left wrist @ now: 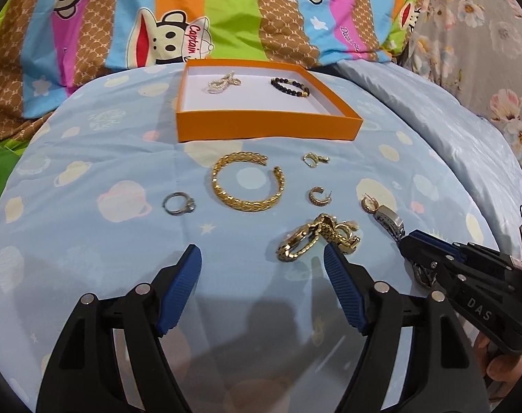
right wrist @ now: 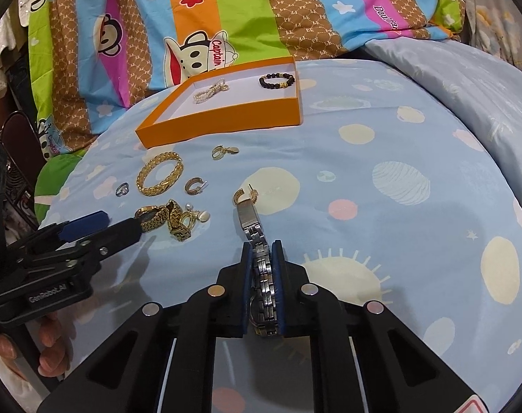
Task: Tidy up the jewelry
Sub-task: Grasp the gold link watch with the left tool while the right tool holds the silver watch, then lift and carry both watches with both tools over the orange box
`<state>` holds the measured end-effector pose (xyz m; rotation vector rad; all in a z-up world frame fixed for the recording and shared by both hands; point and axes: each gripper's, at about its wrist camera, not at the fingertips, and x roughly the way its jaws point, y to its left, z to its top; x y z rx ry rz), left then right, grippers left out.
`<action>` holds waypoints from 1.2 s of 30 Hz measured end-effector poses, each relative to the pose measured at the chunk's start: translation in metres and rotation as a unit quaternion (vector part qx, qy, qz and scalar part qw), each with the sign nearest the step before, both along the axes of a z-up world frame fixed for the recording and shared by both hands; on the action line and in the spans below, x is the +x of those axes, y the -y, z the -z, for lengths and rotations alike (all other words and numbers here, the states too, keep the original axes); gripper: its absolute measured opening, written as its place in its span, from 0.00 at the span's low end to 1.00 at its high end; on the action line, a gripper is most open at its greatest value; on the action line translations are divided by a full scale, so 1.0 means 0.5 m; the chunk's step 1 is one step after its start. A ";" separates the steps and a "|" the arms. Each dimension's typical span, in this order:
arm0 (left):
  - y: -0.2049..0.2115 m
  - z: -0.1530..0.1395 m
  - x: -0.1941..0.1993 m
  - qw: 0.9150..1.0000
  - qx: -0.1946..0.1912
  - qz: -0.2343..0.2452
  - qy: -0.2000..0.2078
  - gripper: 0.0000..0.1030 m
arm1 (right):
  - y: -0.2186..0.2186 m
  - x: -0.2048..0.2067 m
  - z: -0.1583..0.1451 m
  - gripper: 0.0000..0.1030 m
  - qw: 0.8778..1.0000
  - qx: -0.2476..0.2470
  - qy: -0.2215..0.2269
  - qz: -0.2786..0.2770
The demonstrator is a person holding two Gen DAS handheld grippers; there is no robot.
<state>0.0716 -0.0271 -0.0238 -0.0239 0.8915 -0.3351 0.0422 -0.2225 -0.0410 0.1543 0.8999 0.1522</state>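
Observation:
An orange box (left wrist: 268,125) (right wrist: 226,120) holds a pearl piece (left wrist: 223,82) and a dark bead bracelet (left wrist: 290,86). On the blue bedcover lie a gold bangle (left wrist: 247,180) (right wrist: 159,173), a silver ring (left wrist: 179,203), small gold earrings (left wrist: 318,195) and a gold watch (left wrist: 316,237) (right wrist: 164,220). My left gripper (left wrist: 262,254) is open, just short of the gold watch. My right gripper (right wrist: 261,251) is shut on a silver watch (right wrist: 257,241) (left wrist: 390,220) by its band.
A colourful monkey-print quilt (left wrist: 158,17) is bunched behind the box. A grey floral cloth (left wrist: 484,51) lies at the right. Another gold earring (right wrist: 245,196) lies by the silver watch's end. The right gripper (left wrist: 412,241) shows at the lower right of the left wrist view.

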 end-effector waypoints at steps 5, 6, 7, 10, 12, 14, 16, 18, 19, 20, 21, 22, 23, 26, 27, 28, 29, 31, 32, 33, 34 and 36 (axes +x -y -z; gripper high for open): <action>0.024 0.005 0.011 1.000 0.009 0.015 -0.003 0.61 | 0.003 0.002 -0.001 0.10 1.000 0.006 0.000 0.000; 0.028 0.005 0.011 1.000 0.013 0.017 -0.003 0.59 | 0.003 0.002 -0.001 0.10 1.000 0.007 0.000 0.000; 0.032 0.005 0.011 1.000 0.015 0.022 -0.001 0.54 | 0.004 0.002 -0.001 0.10 1.000 0.008 0.000 0.000; 0.038 0.004 0.008 0.999 0.012 0.036 0.000 0.43 | 0.005 0.002 0.000 0.10 1.000 0.010 0.000 0.000; 0.039 0.005 0.008 0.999 0.006 0.043 -0.001 0.30 | 0.005 0.002 0.000 0.10 1.000 0.010 0.000 0.000; 0.036 0.005 0.008 0.999 -0.003 0.048 -0.004 0.14 | 0.005 0.002 -0.001 0.10 1.000 0.010 0.000 0.000; 0.033 0.006 0.007 0.999 -0.011 0.050 -0.009 0.09 | 0.005 0.002 -0.001 0.10 1.000 0.010 0.000 0.000; 0.031 0.004 0.005 0.999 -0.015 0.049 -0.007 0.09 | 0.005 0.002 -0.002 0.10 1.000 0.011 0.002 0.000; 0.031 0.003 0.003 0.999 -0.015 0.049 -0.006 0.09 | 0.006 0.001 -0.003 0.10 1.000 0.012 0.002 0.000; 0.031 0.002 0.001 0.999 -0.015 0.049 -0.004 0.08 | 0.006 0.000 -0.003 0.10 1.000 0.012 0.003 0.000; 0.031 0.002 -0.001 0.999 -0.015 0.049 -0.003 0.08 | 0.006 0.000 -0.004 0.10 1.000 0.013 0.003 0.000; 0.029 0.000 -0.004 0.999 -0.016 0.046 0.001 0.08 | 0.007 -0.001 -0.005 0.10 1.000 0.014 0.005 0.000; 0.027 -0.002 -0.006 0.999 -0.017 0.044 0.003 0.08 | 0.007 -0.002 -0.006 0.10 1.000 0.015 0.007 0.000; 0.019 -0.005 -0.014 0.999 -0.023 0.036 0.007 0.08 | 0.011 -0.010 -0.011 0.10 1.000 0.019 0.017 0.003; 0.017 -0.007 -0.018 0.999 -0.023 0.033 0.010 0.08 | 0.013 -0.012 -0.013 0.10 1.000 0.020 0.021 0.005; 0.016 -0.009 -0.020 0.999 -0.022 0.032 0.013 0.08 | 0.015 -0.015 -0.015 0.10 0.999 0.022 0.025 0.007; 0.015 -0.011 -0.023 0.999 -0.020 0.029 0.017 0.07 | 0.017 -0.017 -0.017 0.10 0.999 0.023 0.030 0.009; 0.012 -0.016 -0.031 0.999 -0.018 0.024 0.026 0.07 | 0.022 -0.027 -0.025 0.10 0.999 0.028 0.045 0.014; 0.009 -0.018 -0.034 0.999 -0.018 0.021 0.030 0.07 | 0.023 -0.031 -0.029 0.10 0.998 0.028 0.051 0.016; 0.006 -0.020 -0.037 0.999 -0.019 0.019 0.032 0.07 | 0.024 -0.034 -0.032 0.10 0.998 0.027 0.056 0.017; 0.002 -0.023 -0.041 0.999 -0.021 0.015 0.036 0.07 | 0.025 -0.037 -0.036 0.10 0.998 0.027 0.060 0.018; -0.008 -0.030 -0.052 0.999 -0.017 0.006 0.048 0.07 | 0.028 -0.049 -0.044 0.10 0.997 0.029 0.068 0.021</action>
